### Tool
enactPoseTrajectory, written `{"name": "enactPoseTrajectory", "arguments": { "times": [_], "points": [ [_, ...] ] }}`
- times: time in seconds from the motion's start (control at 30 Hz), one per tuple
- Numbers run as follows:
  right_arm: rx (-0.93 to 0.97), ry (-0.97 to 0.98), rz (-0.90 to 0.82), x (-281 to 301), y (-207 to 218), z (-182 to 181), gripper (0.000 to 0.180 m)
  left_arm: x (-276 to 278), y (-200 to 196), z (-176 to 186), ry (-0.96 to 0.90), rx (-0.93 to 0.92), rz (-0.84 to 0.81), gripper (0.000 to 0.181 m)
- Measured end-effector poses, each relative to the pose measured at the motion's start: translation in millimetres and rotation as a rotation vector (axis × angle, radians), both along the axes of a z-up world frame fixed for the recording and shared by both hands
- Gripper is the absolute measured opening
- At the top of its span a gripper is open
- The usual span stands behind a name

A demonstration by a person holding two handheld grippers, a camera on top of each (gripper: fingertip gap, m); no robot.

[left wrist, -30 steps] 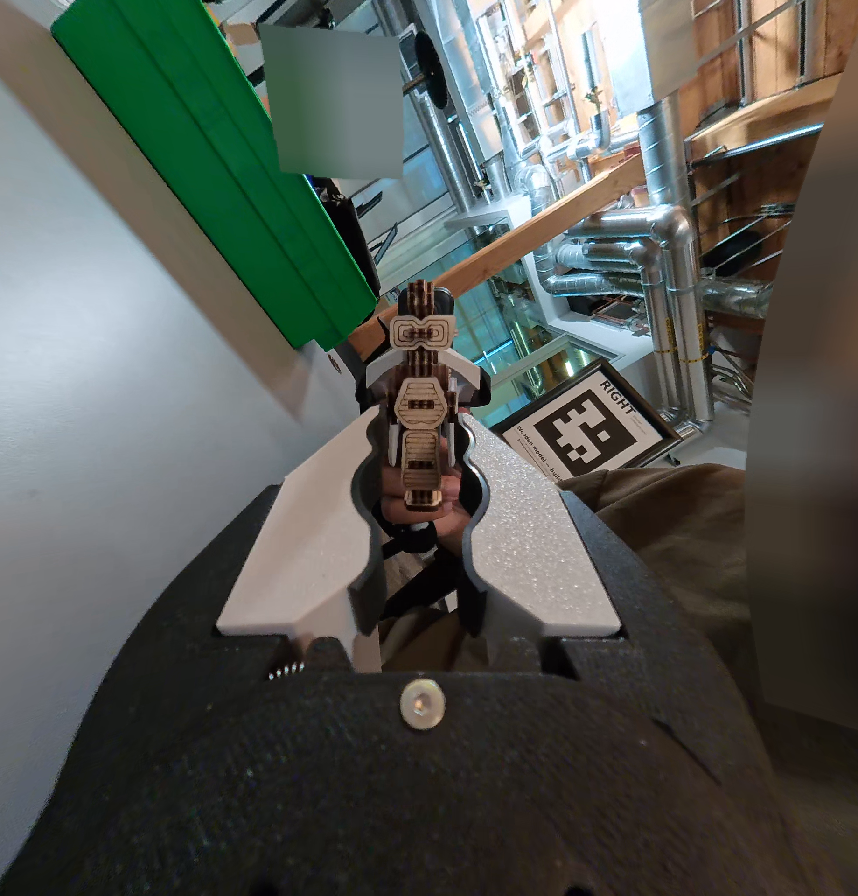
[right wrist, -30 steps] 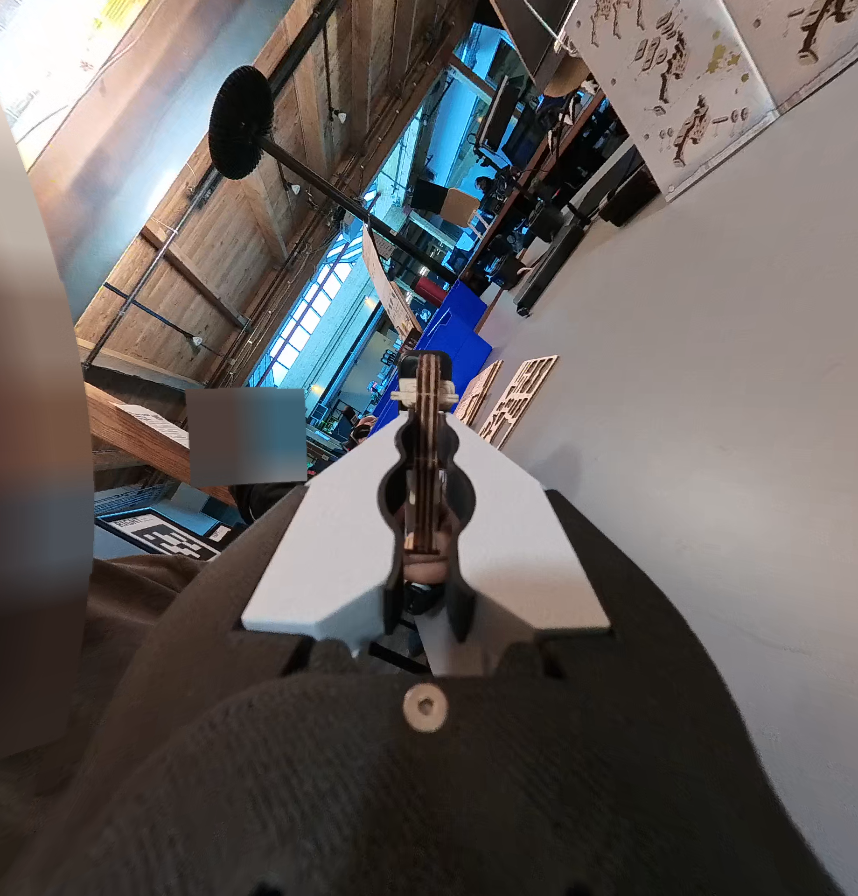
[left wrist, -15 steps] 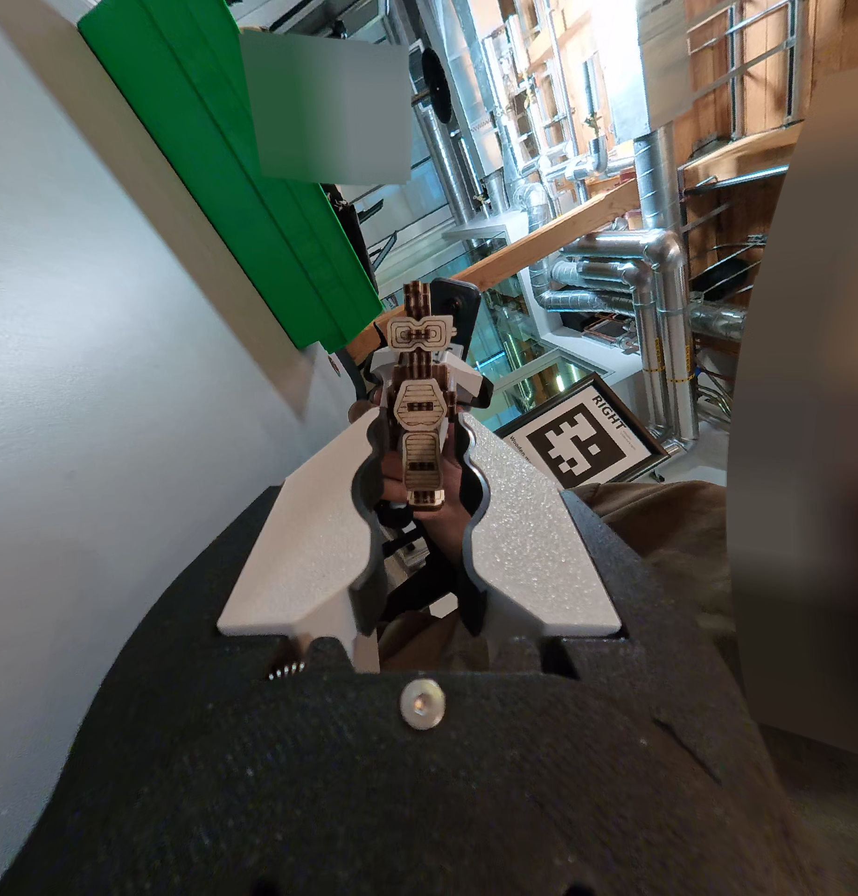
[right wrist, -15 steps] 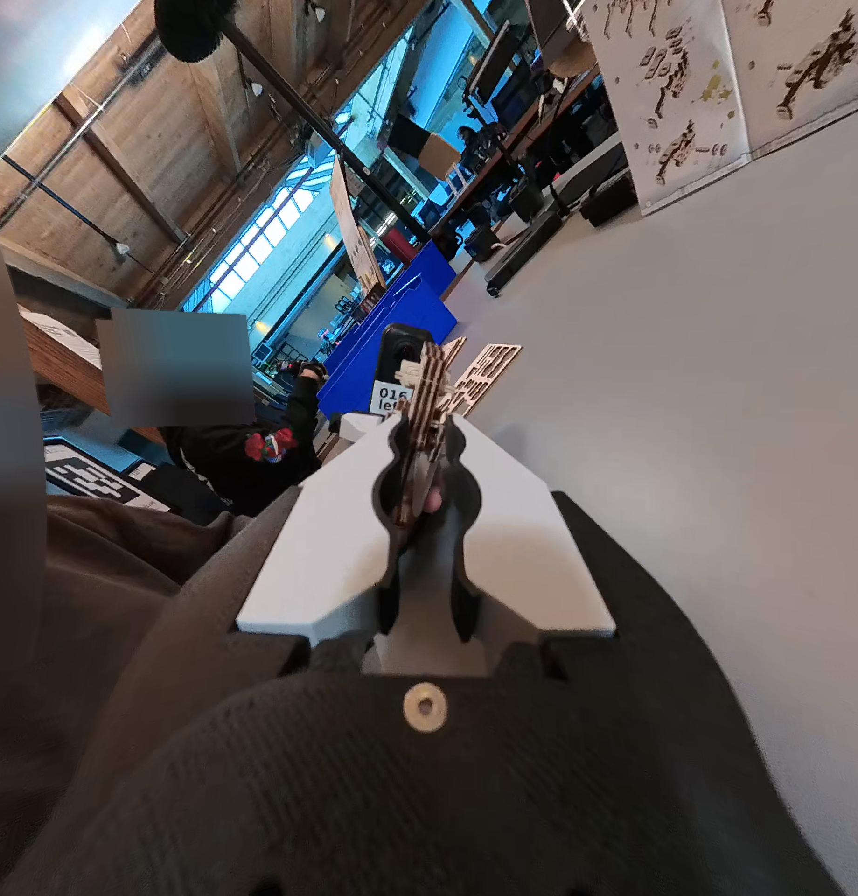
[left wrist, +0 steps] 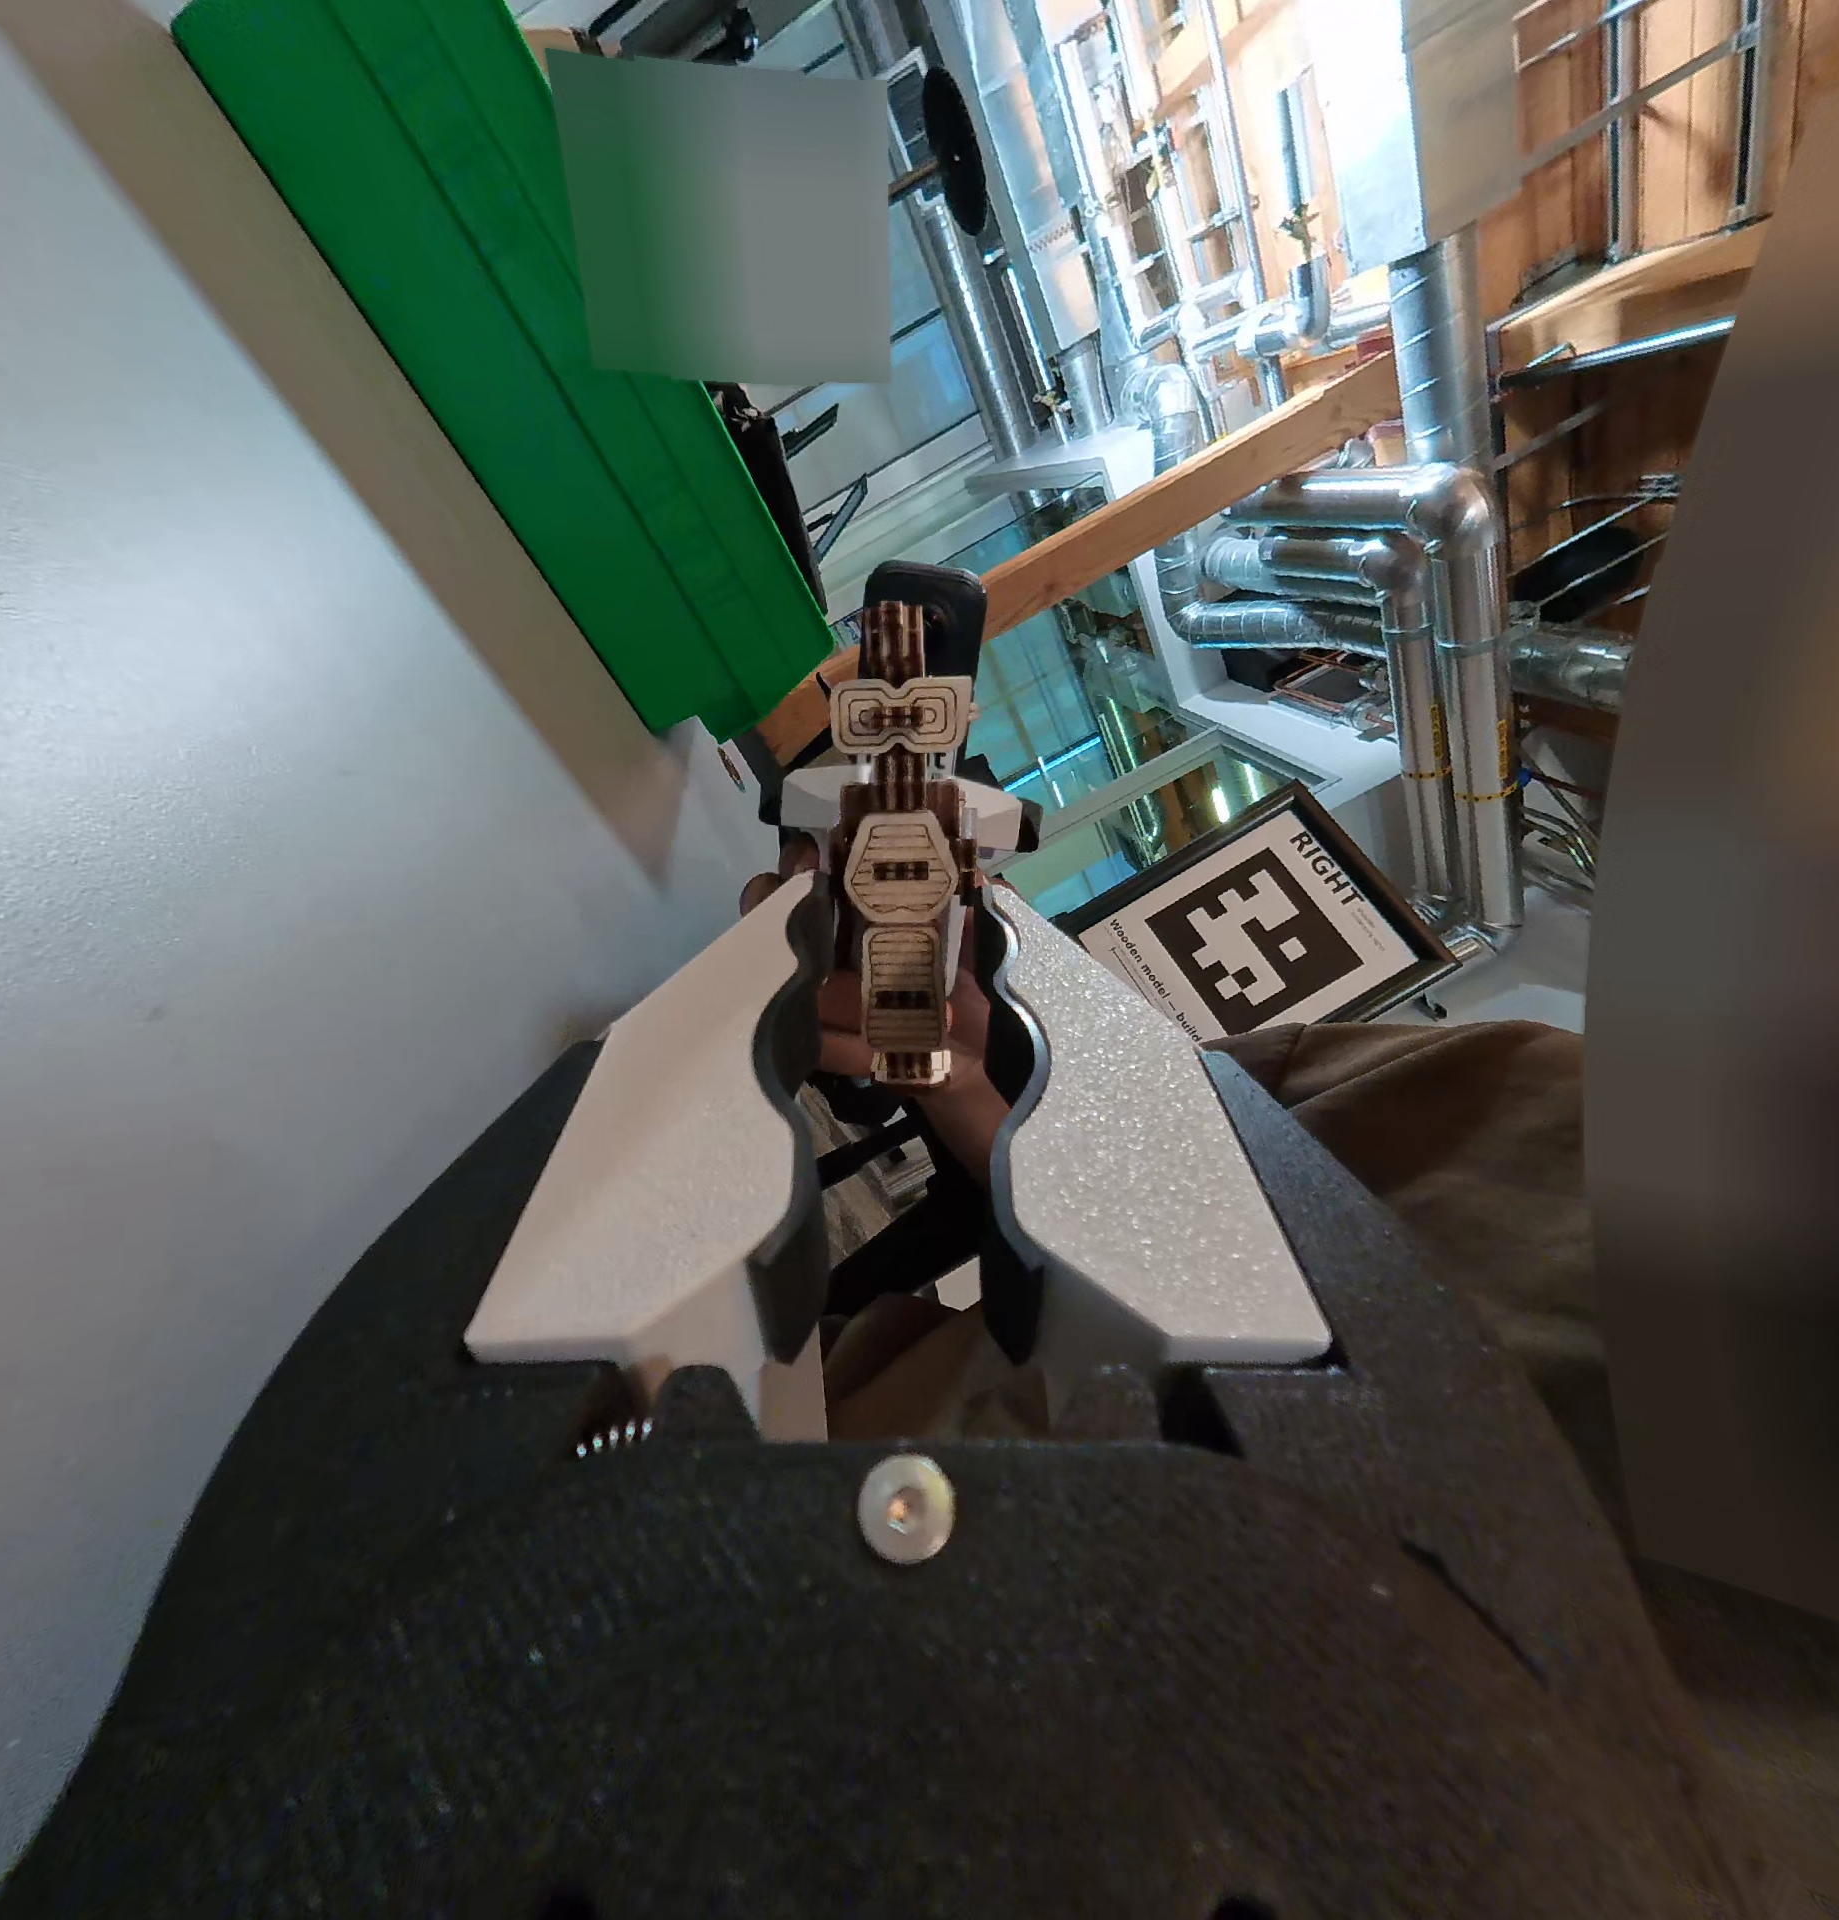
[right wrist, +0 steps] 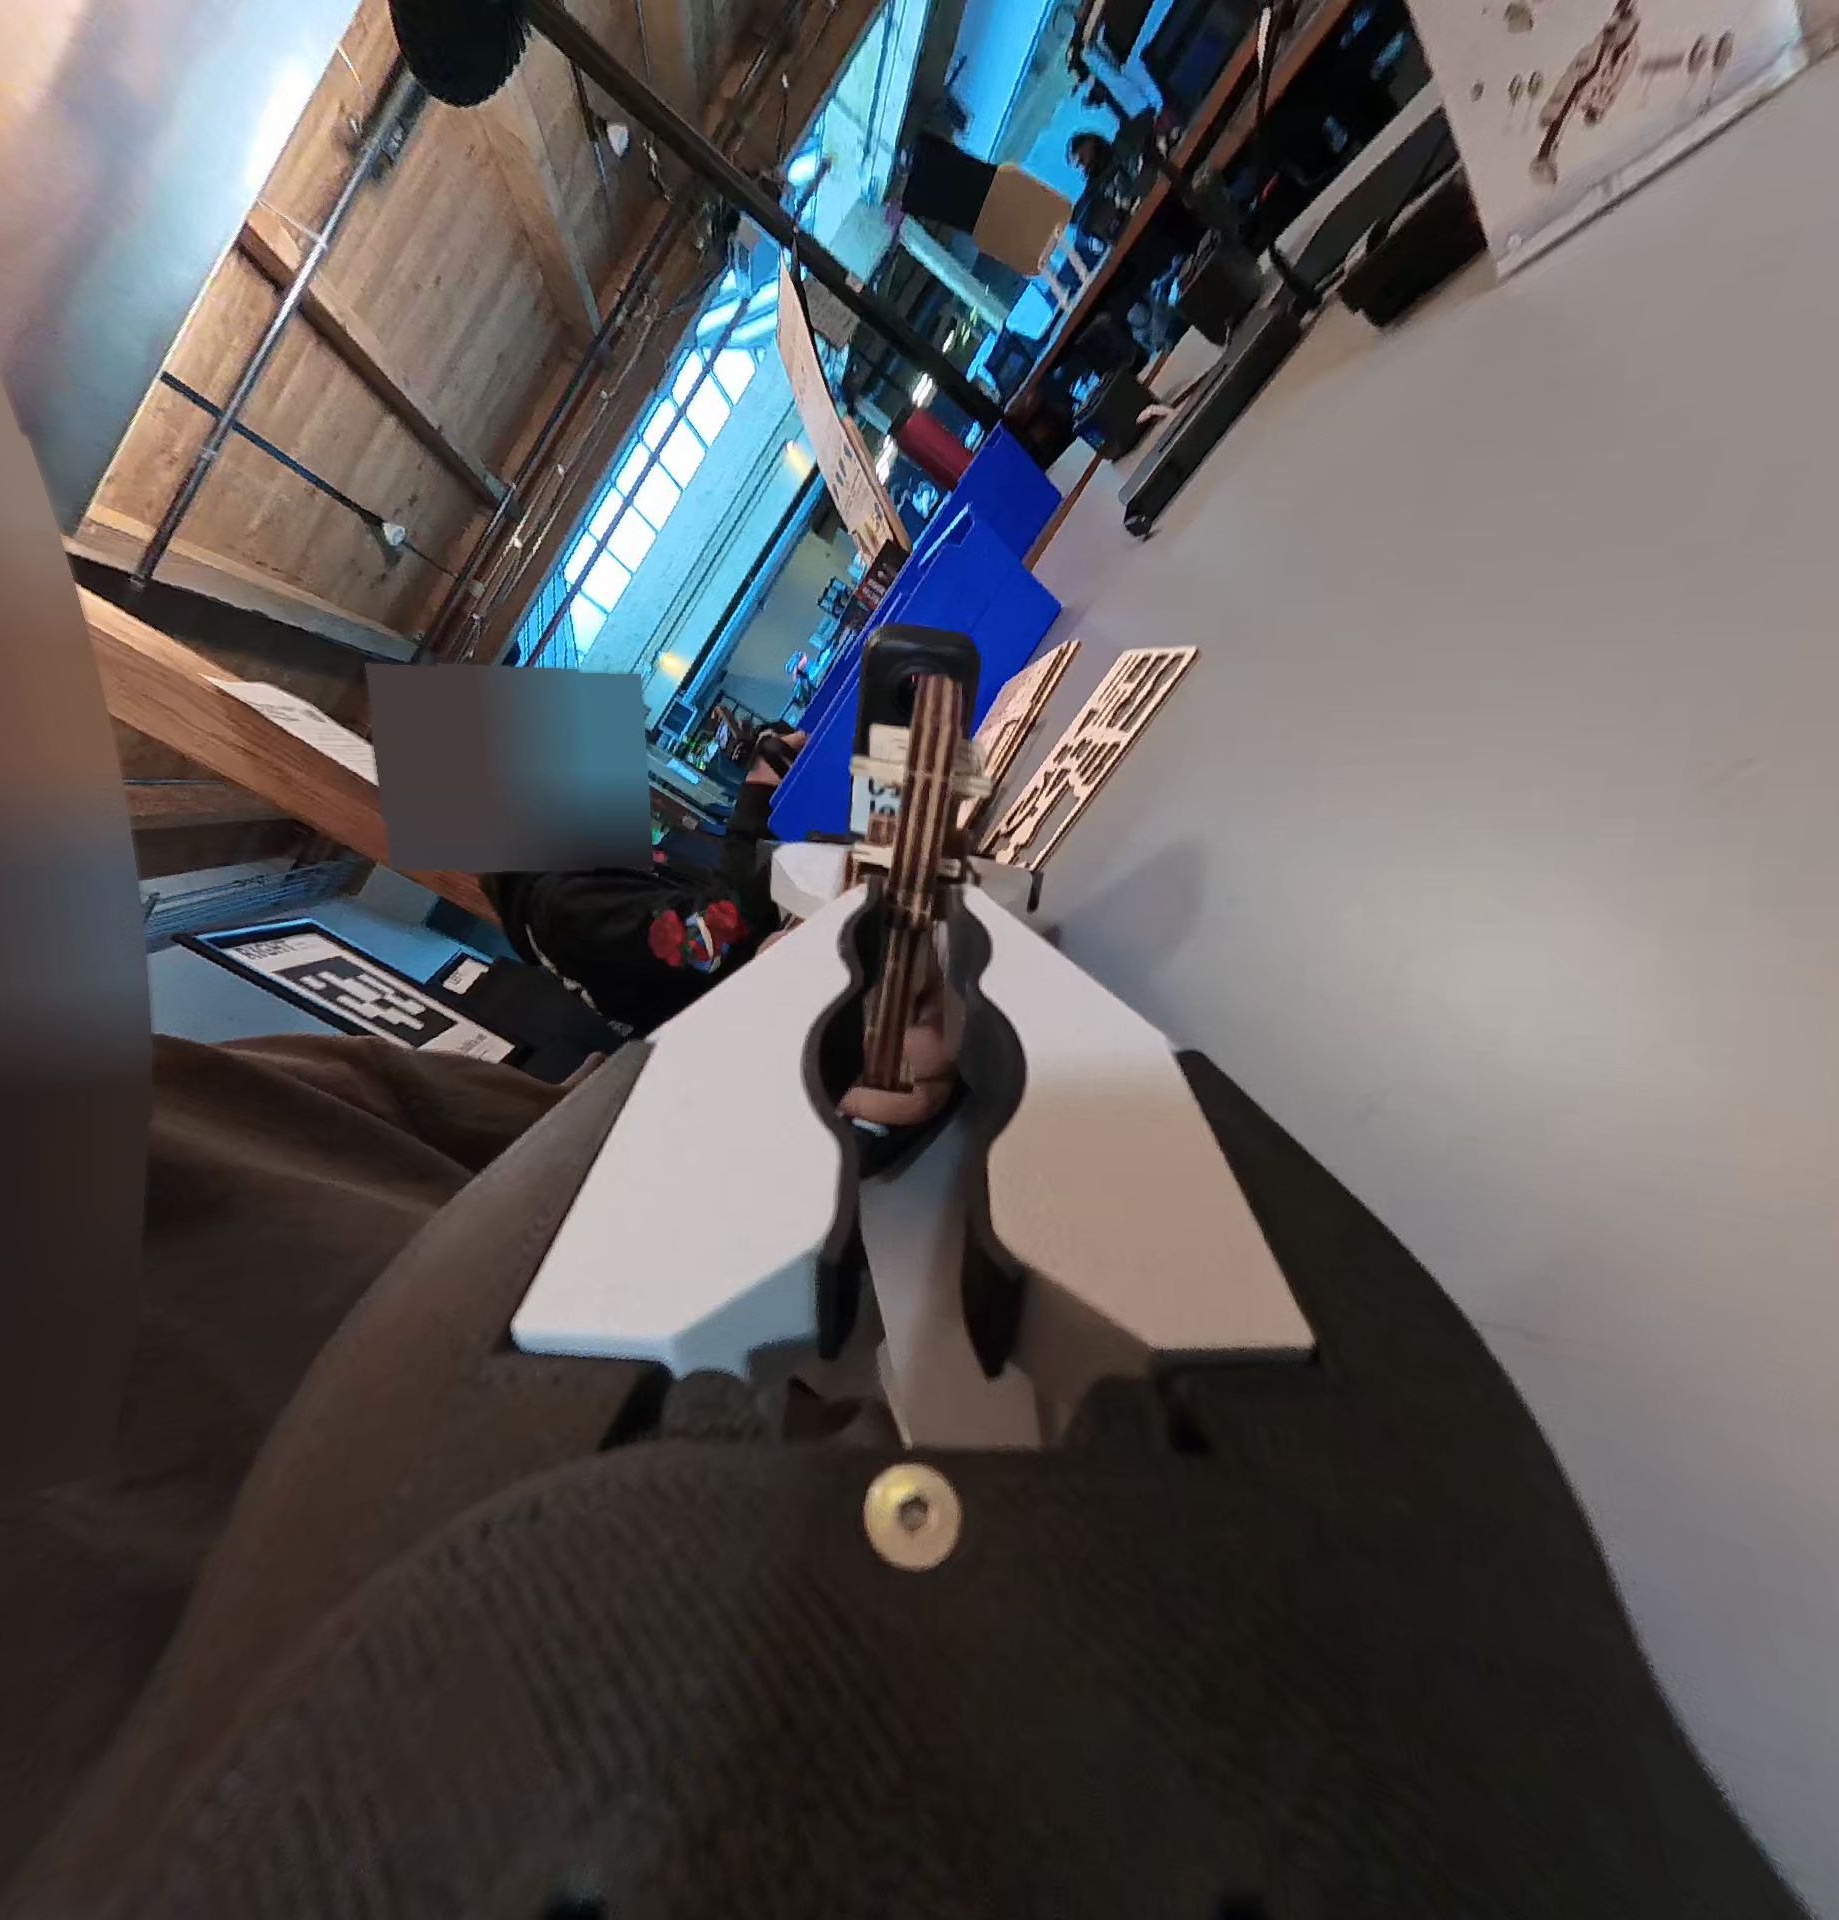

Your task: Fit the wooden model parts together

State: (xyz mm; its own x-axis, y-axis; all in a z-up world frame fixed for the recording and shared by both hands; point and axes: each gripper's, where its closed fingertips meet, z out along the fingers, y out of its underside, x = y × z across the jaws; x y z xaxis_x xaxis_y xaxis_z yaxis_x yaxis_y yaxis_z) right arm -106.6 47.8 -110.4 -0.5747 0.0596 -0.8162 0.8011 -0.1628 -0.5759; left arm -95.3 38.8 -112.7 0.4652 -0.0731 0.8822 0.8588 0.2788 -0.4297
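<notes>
Now both tools meet nose to nose. The right tool [right wrist: 910, 909] is clenched on the layered, laser-cut brown wooden model [right wrist: 913, 883], seen edge-on at its tips. The left tool [left wrist: 899, 925] grasps the same model [left wrist: 899, 883] at its tips, engraved face showing. Beyond the right tool, flat wooden part sheets [right wrist: 1097, 753] lie on the grey tabletop [right wrist: 1517, 831].

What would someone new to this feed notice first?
Front and centre, the wooden model held up in the air between the two grippers: the left gripper sees its engraved face, the right gripper its layered edge. Behind it, a bright green panel at the table's edge, and cut-out wooden sheets lying on the white table.
</notes>
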Motion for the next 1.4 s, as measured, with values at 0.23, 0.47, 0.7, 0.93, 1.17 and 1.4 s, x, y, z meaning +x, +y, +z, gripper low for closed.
{"name": "enactPoseTrajectory", "arguments": {
  "times": [0.23, 0.47, 0.7, 0.93, 1.17, 1.4],
  "points": [
    [0.015, 0.004, 0.019, 3.4, -2.3, -1.5, 0.008, 0.2, 0.6, -1.1, 0.009, -0.015, 0.001, 0.023],
    [0.014, -0.001, -0.008, -0.2, 0.7, 0.1, 0.007, -0.6, -0.8, 0.1, 0.018, -0.011, 0.013, 0.020],
    [-0.005, -0.027, -0.006, -0.5, 1.7, 0.7, 0.007, -0.4, 1.7, -4.1, 0.064, -0.081, 0.030, 0.020],
    [0.005, -0.028, -0.017, 0.8, -0.9, -0.9, 0.007, -2.1, -0.1, -3.5, 0.056, -0.070, 0.040, 0.026],
    [0.011, -0.028, -0.035, -0.2, -2.3, -1.3, 0.007, -2.9, -1.0, -3.3, 0.067, -0.077, 0.058, 0.023],
    [0.006, -0.050, -0.057, -0.7, -3.4, -3.4, 0.007, -3.4, -1.8, -3.3, 0.073, -0.082, 0.071, 0.021]
  ]
}}
